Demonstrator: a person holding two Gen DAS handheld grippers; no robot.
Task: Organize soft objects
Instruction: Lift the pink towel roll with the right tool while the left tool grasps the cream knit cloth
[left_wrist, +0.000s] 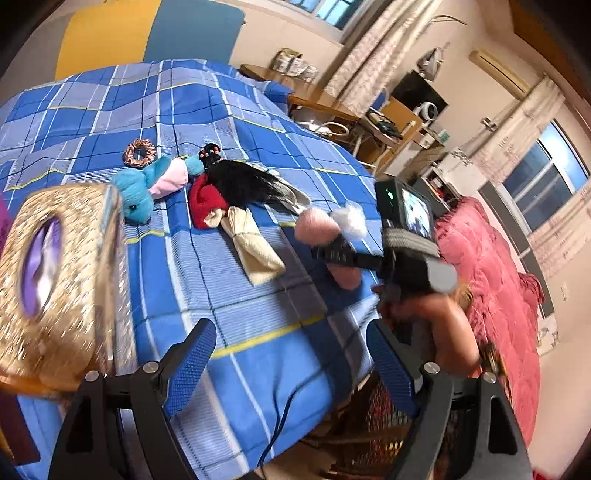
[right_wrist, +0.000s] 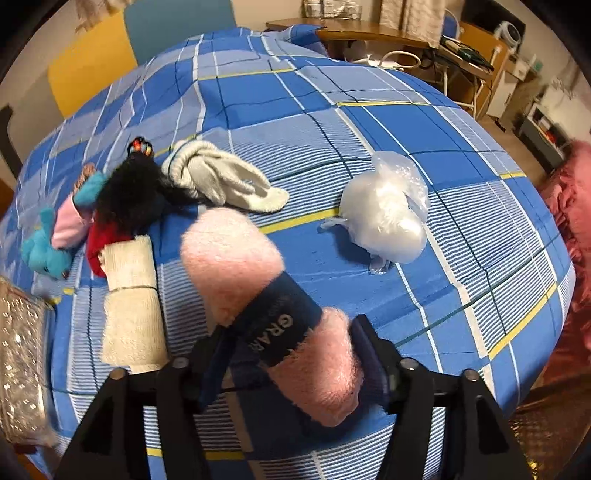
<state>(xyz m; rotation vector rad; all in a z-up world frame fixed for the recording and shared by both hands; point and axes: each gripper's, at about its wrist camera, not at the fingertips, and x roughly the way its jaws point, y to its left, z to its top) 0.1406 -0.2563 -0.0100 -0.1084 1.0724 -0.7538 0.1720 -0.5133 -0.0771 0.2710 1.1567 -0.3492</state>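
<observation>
Right wrist view: the right tongs (right_wrist: 291, 363) are clamped on a pink fluffy roll (right_wrist: 258, 291) with a dark blue band (right_wrist: 280, 321) around its middle. One finger (right_wrist: 218, 362) presses each side of the roll, just below the band. The roll is lifted over the blue checked bed (right_wrist: 369, 129). I think it is being carried to the row of soft things. To do this well, keep the squeeze gentle but firm, because the fluff is squashy and could slip. Hold near the band, so the roll does not tip.

Just beside it lies a cream rolled towel (right_wrist: 129, 295), then a red and black fuzzy toy (right_wrist: 122, 199) and a blue and pink plush (right_wrist: 55, 240). A white plastic bag (right_wrist: 384, 218) sits well apart.

In the left wrist view, the left tongs (left_wrist: 291, 365) are apart and empty, near a gold tissue box (left_wrist: 59, 280).
</observation>
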